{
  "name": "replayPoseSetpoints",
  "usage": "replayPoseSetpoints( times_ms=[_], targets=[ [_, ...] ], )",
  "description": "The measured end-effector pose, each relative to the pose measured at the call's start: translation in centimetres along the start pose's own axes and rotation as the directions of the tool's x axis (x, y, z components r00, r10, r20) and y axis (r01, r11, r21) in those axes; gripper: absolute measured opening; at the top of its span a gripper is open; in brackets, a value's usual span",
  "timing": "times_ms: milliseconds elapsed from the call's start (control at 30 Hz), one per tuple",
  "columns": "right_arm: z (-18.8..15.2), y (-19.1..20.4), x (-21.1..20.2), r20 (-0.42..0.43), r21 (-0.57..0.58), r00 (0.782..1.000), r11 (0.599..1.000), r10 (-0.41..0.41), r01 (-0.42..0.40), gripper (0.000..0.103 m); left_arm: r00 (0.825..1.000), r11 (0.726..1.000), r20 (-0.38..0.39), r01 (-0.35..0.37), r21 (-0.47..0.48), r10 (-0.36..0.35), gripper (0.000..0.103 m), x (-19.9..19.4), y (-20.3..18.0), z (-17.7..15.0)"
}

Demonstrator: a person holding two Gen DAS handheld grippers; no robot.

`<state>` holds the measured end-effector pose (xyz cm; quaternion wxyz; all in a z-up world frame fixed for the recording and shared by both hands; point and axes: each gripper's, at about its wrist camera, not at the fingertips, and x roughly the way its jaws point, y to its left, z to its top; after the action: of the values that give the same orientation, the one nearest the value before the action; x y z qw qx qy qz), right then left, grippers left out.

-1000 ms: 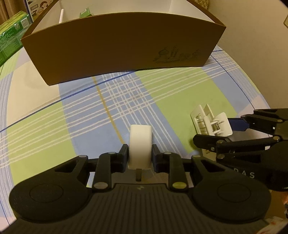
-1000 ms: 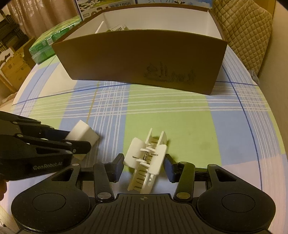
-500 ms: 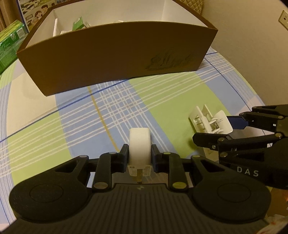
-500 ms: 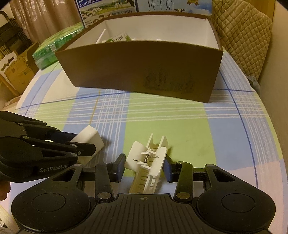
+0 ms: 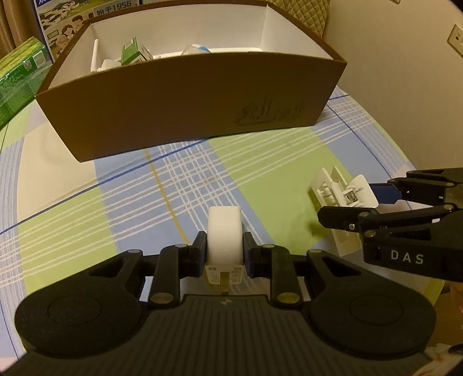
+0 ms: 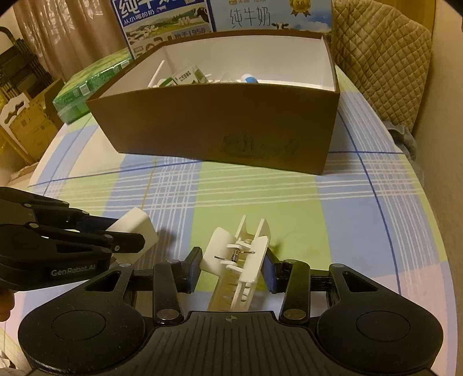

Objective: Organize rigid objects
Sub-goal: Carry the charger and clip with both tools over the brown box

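Observation:
My left gripper [image 5: 225, 248] is shut on a white plug adapter [image 5: 224, 235], held above the checked tablecloth; it also shows in the right wrist view [image 6: 136, 231]. My right gripper [image 6: 231, 267] is shut on a white plastic spring clip [image 6: 241, 257], also lifted off the cloth; the clip shows at the right of the left wrist view [image 5: 341, 188]. A brown cardboard box [image 5: 185, 101] with a white inside stands ahead of both grippers [image 6: 220, 121]. It holds a green and white carton [image 6: 188, 75] and several white items.
Green packs [image 6: 86, 86] lie left of the box. Milk cartons [image 6: 167, 26] stand behind it. A quilted chair back [image 6: 382, 57] is at the right. A wall with a socket [image 5: 455, 37] borders the table's right side.
Both grippers have risen with their objects, so the inside of the box and its contents now show. The plug adapter and the clip have left the cloth.

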<state>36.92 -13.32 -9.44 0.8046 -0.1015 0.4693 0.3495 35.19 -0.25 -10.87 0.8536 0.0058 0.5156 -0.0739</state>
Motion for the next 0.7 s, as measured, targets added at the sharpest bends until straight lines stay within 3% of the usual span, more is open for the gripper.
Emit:
replayPoseSetpoints(
  times_ms=[700],
  targets=[
    [3.3, -0.8, -2.7, 0.092, -0.024, 0.994, 0.998, 0.053, -0.051, 0.040, 0.991, 1.000, 0.132, 0.014, 0.005, -0.015, 0.021, -4.4, -0.7, 3.4]
  ],
)
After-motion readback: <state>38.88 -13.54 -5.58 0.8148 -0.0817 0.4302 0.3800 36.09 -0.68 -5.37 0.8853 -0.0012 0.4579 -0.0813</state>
